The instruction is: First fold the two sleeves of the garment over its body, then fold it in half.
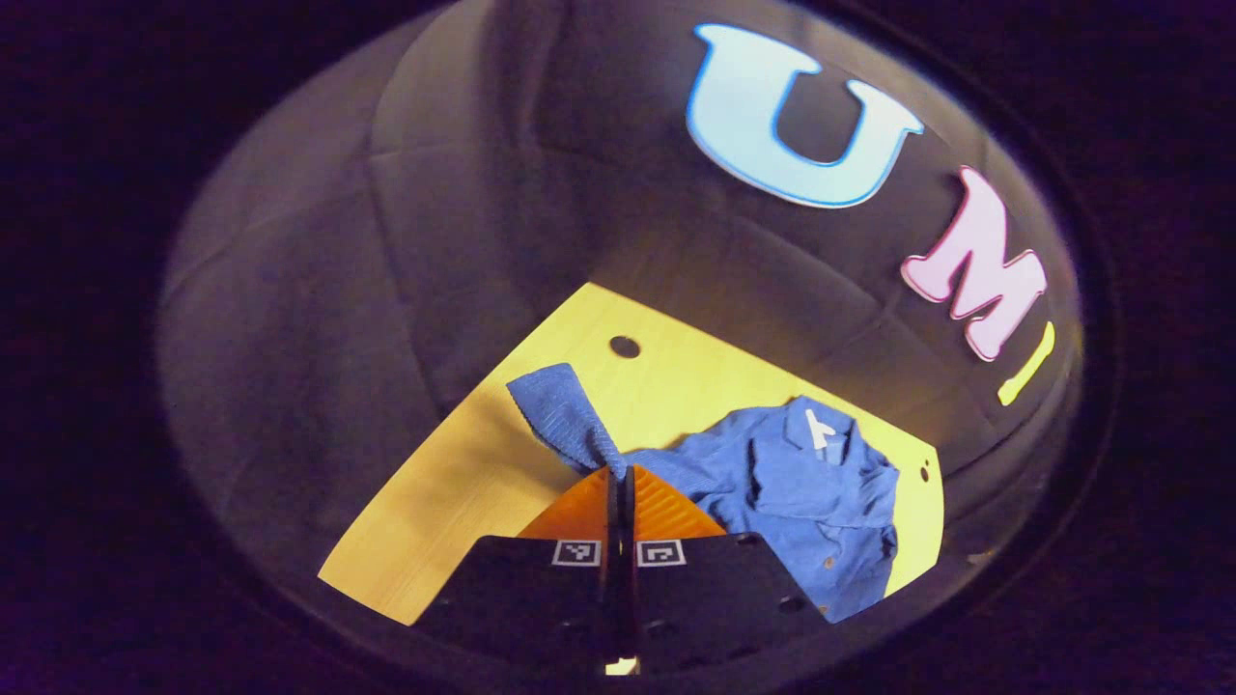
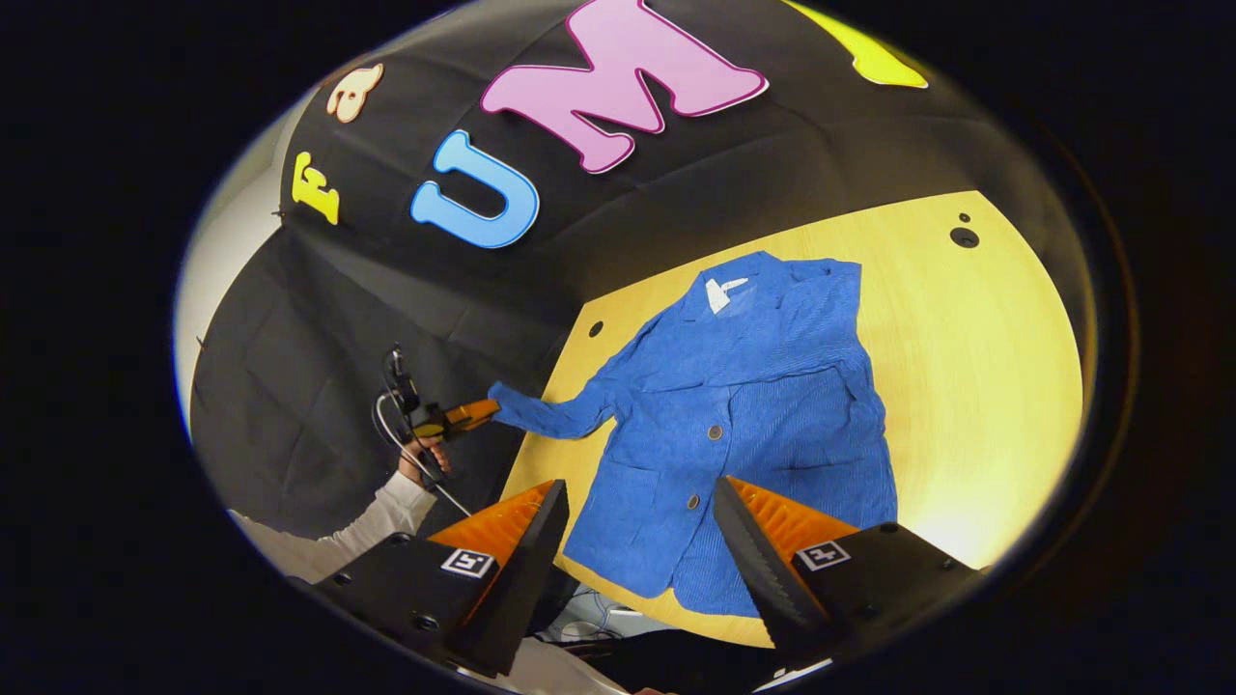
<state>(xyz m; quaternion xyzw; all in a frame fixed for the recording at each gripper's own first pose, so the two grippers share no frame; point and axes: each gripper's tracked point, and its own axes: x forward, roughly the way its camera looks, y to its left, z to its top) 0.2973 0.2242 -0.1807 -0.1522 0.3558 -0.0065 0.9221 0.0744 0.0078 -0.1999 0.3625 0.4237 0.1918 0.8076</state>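
From where I stand, the blue jacket [image 2: 744, 425] lies face up on the yellow table [image 2: 975, 367], collar toward the booth wall, hem toward the person. In the right gripper view its one sleeve already appears folded across the chest near 1 o'clock, while the other sleeve [image 2: 546, 413] stretches out toward 9 o'clock, off the table's edge.

The left gripper [image 2: 483, 413], held in a hand [image 2: 423, 458] with a pale sleeve, has that cuff pinched. In the left gripper view the fingers [image 1: 666, 502] are closed together on the fabric at the cuff [image 1: 565, 415], which flops up toward 11 o'clock. The right gripper [image 2: 642, 541] hangs above the hem with its jaws spread wide, carrying nothing.

The step in hand, I judge, is bringing this second sleeve over the body. To do it well, lift the cuff just enough to clear the cloth (dragging would rumple the front), sweep it toward 3 o'clock in an arc, and let the crease fall along the shoulder seam. Lay the cuff flat over the buttons [image 2: 716, 432] before letting go. The free gripper could press the hem so the body does not slide.
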